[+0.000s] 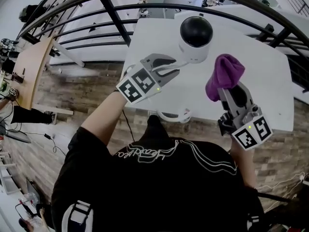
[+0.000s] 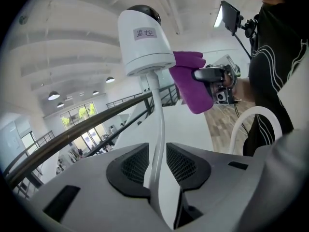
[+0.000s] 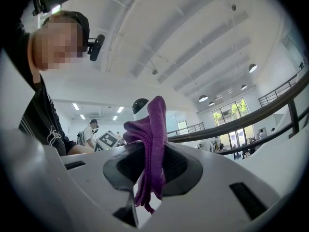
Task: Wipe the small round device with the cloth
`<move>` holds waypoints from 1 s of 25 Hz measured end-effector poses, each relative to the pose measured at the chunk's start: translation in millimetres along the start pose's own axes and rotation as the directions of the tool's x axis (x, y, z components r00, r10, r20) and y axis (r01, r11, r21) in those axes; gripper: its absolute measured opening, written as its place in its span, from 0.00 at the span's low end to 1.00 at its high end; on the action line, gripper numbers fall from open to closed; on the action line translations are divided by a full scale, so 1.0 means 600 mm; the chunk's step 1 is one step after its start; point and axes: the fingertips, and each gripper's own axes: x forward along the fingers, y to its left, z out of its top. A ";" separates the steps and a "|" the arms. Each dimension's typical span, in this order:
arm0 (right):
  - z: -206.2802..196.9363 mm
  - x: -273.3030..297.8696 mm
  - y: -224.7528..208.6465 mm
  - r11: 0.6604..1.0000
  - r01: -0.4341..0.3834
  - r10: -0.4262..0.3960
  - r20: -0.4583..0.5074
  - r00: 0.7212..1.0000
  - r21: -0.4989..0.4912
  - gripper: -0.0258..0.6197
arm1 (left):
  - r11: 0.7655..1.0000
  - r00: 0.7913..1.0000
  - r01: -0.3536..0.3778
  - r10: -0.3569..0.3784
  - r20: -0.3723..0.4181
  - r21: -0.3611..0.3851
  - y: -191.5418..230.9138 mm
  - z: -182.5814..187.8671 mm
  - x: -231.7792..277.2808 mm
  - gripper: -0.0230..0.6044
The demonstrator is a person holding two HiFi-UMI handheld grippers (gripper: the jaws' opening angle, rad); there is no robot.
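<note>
The small round device (image 1: 195, 35), a white body with a black dome, sits on the white table (image 1: 270, 81). Its white cable (image 2: 155, 120) runs back between the jaws of my left gripper (image 1: 175, 66), which stand open with a gap beside the cable. In the left gripper view the device (image 2: 145, 37) stands above the jaws of the left gripper (image 2: 157, 151). My right gripper (image 1: 231, 93) is shut on a purple cloth (image 1: 224, 74), held up just right of the device. In the right gripper view the cloth (image 3: 152, 144) hangs between the jaws and covers most of the device (image 3: 140, 105).
A black metal railing (image 1: 96, 8) curves around the far side of the table. The cable's slack loops off the near table edge (image 1: 174, 116). A wooden desk (image 1: 34, 66) stands far left on the wood floor. The person's black shirt (image 1: 154, 187) fills the lower frame.
</note>
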 end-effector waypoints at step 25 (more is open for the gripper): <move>0.186 0.041 0.063 0.754 0.029 0.042 0.093 0.995 -0.657 0.15 | 0.999 1.000 0.021 -0.021 -0.011 -0.027 0.002 -0.003 0.010 0.16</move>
